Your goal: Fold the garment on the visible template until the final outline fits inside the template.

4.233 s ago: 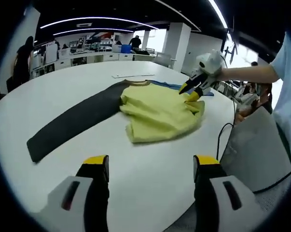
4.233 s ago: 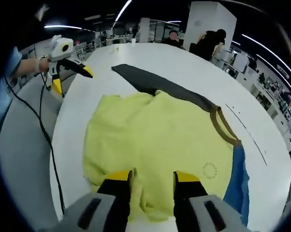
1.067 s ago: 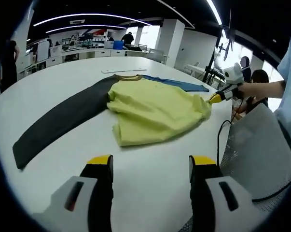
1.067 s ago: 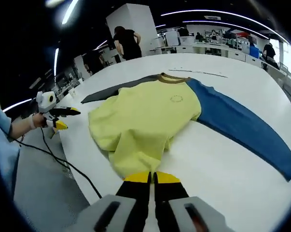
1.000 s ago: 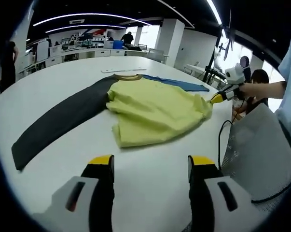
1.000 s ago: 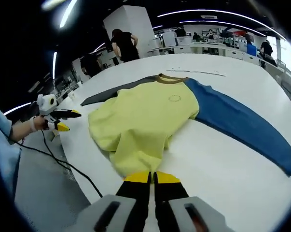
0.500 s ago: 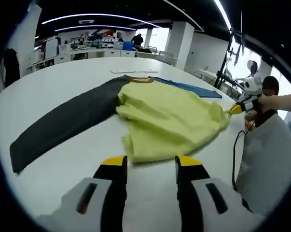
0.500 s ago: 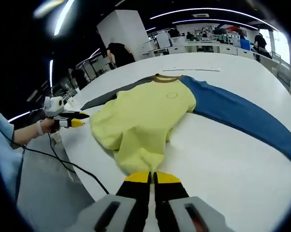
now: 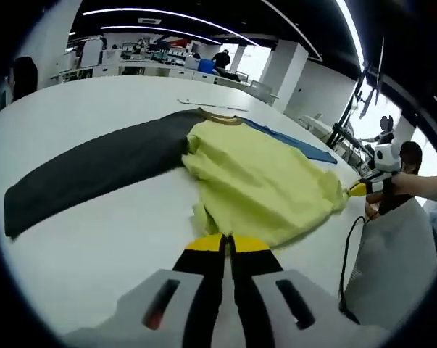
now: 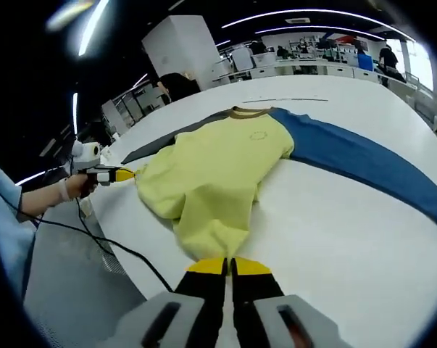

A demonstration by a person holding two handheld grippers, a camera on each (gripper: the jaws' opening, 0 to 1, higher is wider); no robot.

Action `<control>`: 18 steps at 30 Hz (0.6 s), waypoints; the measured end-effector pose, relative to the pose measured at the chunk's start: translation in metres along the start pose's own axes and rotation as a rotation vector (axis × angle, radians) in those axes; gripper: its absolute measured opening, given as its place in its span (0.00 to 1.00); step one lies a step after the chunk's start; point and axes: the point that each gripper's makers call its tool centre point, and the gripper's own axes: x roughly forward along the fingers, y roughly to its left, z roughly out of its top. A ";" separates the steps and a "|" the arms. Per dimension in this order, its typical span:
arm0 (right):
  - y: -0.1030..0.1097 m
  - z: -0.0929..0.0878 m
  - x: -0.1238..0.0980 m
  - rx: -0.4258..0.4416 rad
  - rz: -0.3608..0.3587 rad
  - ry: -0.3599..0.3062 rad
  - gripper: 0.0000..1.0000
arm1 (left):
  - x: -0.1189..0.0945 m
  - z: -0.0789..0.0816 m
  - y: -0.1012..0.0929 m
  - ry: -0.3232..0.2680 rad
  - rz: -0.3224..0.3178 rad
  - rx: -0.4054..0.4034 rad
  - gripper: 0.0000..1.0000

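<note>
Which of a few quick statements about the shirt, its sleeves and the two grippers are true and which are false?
1. The shirt has a yellow body. True.
2. Both sleeves are blue. False: one sleeve is blue, the other dark grey.
3. The left gripper has its jaws wide apart. False: its jaws are shut at the near hem of the shirt.
4. The right gripper has its jaws shut at the shirt's edge. True.
5. The shirt lies on a black table. False: the table is white.
6. The blue sleeve lies stretched out flat on the table. True.
</note>
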 end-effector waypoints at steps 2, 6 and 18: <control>0.000 0.001 -0.001 0.004 -0.001 -0.004 0.00 | 0.000 0.005 -0.003 -0.005 -0.001 0.010 0.00; -0.001 0.003 -0.003 0.003 -0.005 -0.014 0.00 | 0.001 0.028 -0.023 -0.036 -0.062 0.034 0.00; -0.006 0.005 -0.005 0.015 -0.015 -0.032 0.00 | 0.051 0.069 -0.058 -0.028 -0.148 0.134 0.00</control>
